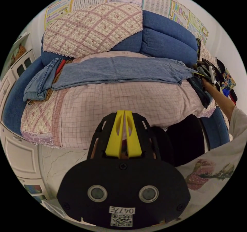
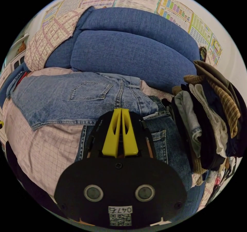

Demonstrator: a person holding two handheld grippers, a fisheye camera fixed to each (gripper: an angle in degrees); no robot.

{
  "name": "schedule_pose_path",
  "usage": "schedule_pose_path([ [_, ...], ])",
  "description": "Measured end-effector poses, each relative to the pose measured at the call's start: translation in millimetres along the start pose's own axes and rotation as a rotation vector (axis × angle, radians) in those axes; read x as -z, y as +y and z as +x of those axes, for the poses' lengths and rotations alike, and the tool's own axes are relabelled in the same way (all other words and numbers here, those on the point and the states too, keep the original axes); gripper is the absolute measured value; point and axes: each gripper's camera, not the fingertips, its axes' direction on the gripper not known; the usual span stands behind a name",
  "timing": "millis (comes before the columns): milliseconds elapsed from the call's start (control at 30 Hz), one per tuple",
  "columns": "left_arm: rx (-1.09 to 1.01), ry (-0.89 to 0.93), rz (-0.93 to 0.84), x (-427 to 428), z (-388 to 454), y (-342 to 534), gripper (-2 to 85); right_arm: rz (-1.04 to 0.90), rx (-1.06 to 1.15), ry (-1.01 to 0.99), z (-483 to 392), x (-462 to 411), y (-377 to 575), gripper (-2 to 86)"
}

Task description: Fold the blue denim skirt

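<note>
Right gripper [image 2: 121, 110] — jaws together — over denim skirt [image 2: 77, 98]

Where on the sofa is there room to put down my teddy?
Free: the pink checked cover in front of the denim skirt. Crowded: the clothes pile at one end, the folded jeans at the other.

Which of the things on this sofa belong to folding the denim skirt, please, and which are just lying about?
Job: denim skirt; left gripper; right gripper.
Lying about: clothes pile; dark jeans; folded denim; quilted cover; wall charts.
</note>
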Motion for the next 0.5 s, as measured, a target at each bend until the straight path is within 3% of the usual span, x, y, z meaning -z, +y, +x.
schedule_pose_path([
  [67,-0.001,-0.001,-0.004,0.8,10.9,-19.3,-0.9,-0.036,-0.043,-0.001,9.6,12.0,-24.1,0.2],
  [167,0.006,-0.003,-0.013,-1.5,23.0,-51.3,-0.9,0.094,-0.142,-0.004,16.1,55.7,-66.8,1.2],
  [267,0.018,0.0,-0.025,-6.2,30.5,-88.1,-0.9,0.197,-0.055,-0.011,-5.7,84.2,-127.2,2.7],
  [500,0.028,0.015,0.002,-12.0,43.5,-189.9,-0.9,-0.065,0.248,-0.104,-86.0,20.9,-280.9,9.3],
])
